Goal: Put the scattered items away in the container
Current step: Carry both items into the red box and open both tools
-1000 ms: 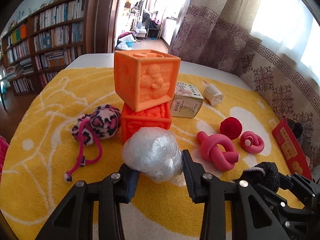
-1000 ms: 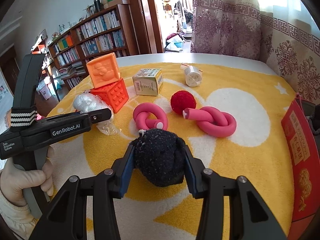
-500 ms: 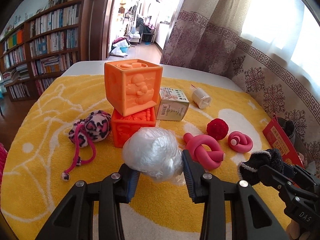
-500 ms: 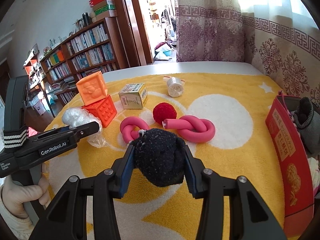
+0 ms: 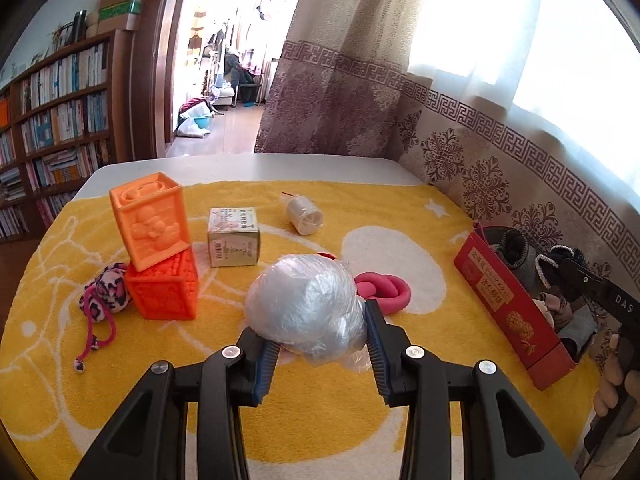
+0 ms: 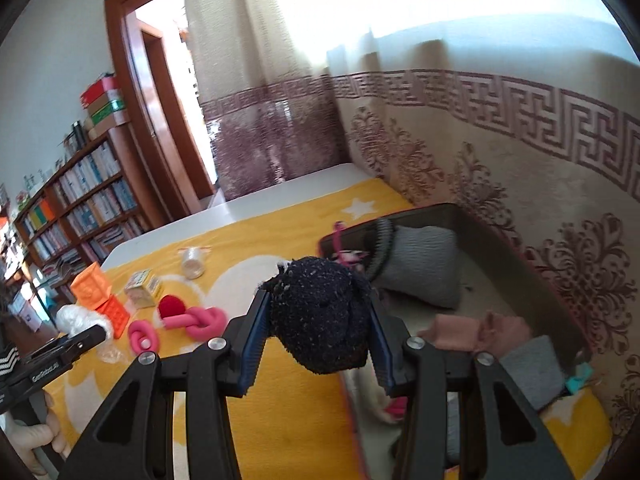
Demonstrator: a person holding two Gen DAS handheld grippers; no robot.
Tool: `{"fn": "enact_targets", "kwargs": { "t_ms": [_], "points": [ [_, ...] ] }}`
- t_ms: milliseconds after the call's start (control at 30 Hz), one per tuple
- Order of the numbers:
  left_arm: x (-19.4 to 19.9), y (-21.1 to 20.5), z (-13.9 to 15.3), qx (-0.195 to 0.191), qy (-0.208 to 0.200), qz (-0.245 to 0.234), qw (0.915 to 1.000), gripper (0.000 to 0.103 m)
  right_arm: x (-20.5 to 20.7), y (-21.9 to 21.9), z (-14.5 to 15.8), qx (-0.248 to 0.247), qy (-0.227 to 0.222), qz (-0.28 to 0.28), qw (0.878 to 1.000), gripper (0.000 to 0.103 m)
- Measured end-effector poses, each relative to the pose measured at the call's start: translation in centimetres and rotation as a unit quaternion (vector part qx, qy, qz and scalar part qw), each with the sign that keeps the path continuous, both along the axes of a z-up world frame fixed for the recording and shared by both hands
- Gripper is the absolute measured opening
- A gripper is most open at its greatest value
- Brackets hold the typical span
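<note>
Right gripper [image 6: 316, 332] clamps a black pom [image 6: 320, 312] at the box [image 5: 516, 312] rim; left gripper [image 5: 320, 340] clamps a bag [image 5: 304, 304], box at 3 o'clock. Socks binned — blocks [image 5: 156, 248], carton [image 5: 234, 236], knot [image 5: 384, 290] remain out.

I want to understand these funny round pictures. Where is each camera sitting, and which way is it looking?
Left wrist: sits on the left gripper, looking along its fingers across the yellow mat; its fingers squeeze a crumpled plastic bag.
Right wrist: sits on the right gripper, facing the red box by the curtain; its fingers squeeze a black fuzzy ball.
Both see the orange blocks, the pink knot and each other's gripper.
</note>
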State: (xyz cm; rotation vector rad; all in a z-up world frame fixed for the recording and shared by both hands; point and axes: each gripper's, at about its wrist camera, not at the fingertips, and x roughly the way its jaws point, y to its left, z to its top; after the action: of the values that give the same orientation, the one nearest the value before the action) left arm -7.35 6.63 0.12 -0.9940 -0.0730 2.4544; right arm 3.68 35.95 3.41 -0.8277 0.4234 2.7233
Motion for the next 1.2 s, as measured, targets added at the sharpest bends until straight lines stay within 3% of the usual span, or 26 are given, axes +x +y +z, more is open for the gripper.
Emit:
{"fn": "enact_targets", "kwargs": {
  "t_ms": [233,333,600,967,1033,1100,1200],
  "points": [
    [1.0,5.1,1.3,-0.006,0.009,-0.046,0.9989,0.041,1.0,6.8,0.2,-0.003,-0.007,-0.078,0.997,0.053],
    [1.5,7.1,1.6,-0.011,0.010,-0.062,0.9980,0.041,1.6,8.6,0.2,-0.032,0.010,-0.091,0.995,0.084],
    [2.6,13.3,2.9,-0.019,0.020,-0.114,0.9931,0.041,2.7,9.8,0.6,-0.063,0.036,-0.095,0.993,0.084],
    [3.9,24.1,2.7,-0.005,0.025,-0.207,0.9780,0.042,4.3,11.3,1.8,-0.094,0.065,-0.124,0.986,0.084],
    [4.2,25.6,2.9,0.006,0.021,-0.229,0.9733,0.047,4.6,11.5,1.8,-0.100,0.067,-0.127,0.985,0.084],
    [4.3,26.5,3.1,0.017,0.014,-0.240,0.9705,0.081,4.7,11.6,1.8,-0.102,0.067,-0.125,0.985,0.084],
    [4.9,26.2,3.7,0.019,0.041,-0.230,0.9721,0.083,4.3,11.3,1.8,-0.100,0.066,-0.119,0.986,0.084]
  ]
}}
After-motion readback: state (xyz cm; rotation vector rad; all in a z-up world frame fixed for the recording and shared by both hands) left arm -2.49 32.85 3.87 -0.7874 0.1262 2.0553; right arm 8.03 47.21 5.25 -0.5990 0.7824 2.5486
